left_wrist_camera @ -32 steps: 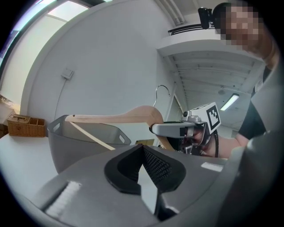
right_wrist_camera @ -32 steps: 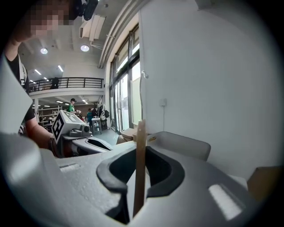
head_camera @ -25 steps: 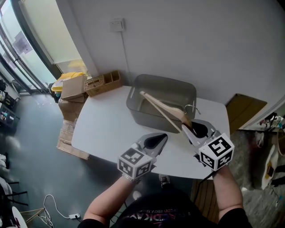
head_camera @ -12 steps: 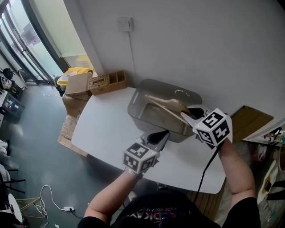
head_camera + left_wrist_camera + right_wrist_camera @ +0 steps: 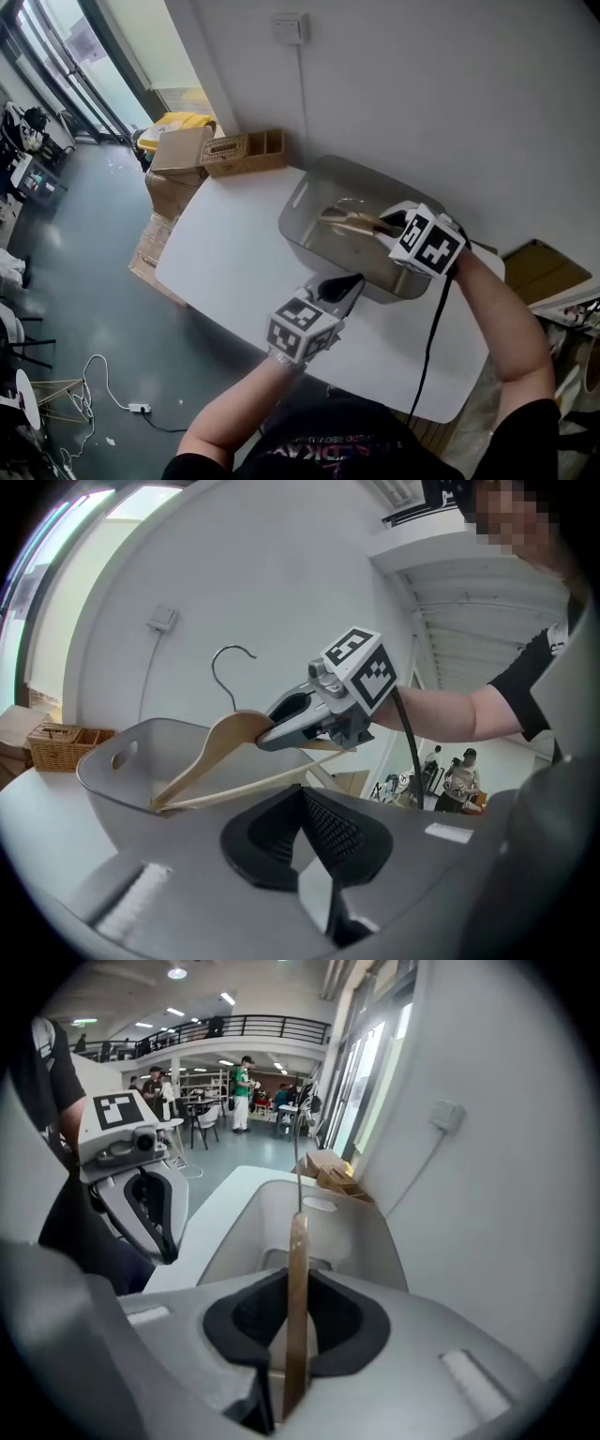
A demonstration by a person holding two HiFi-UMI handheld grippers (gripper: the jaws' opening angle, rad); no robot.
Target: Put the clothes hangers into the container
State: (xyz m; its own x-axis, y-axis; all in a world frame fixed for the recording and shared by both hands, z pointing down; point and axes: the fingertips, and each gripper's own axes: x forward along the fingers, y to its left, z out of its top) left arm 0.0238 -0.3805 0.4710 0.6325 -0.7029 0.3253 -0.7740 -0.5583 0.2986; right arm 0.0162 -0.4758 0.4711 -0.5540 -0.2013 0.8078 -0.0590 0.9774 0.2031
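- The right gripper (image 5: 386, 225) tilts steeply down over the near right part of the grey container (image 5: 292, 214). The forearm behind it reaches in from the lower right, across the corner of the white worktop (image 5: 225, 262).
- Its fingers are clamped on the wooden clothes hanger (image 5: 349, 222), which shows edge-on between the 2 black pads in the right gripper view.
- The hanger is held at its shoulder. Its long arms slope down inside the container to the far end, and its wire hook (image 5: 231, 665) rises above the rim.
- The left gripper (image 5: 345, 283) sits low over the worktop, just in front of the container's near wall and pointing towards it. The left forearm comes up from the bottom of the head view.
- The left fingers are pressed together at their tips with nothing between them.
- The container's near wall stands between the left gripper and the hanger.
- A black cable (image 5: 429, 328) hangs from the right gripper along the forearm.
- A wicker basket (image 5: 246, 150) stands at the worktop's far corner by the wall, well apart from the container. Cardboard boxes (image 5: 178, 155) are stacked on the floor beside that corner.
- A wall socket (image 5: 289, 28) sits above the worktop.
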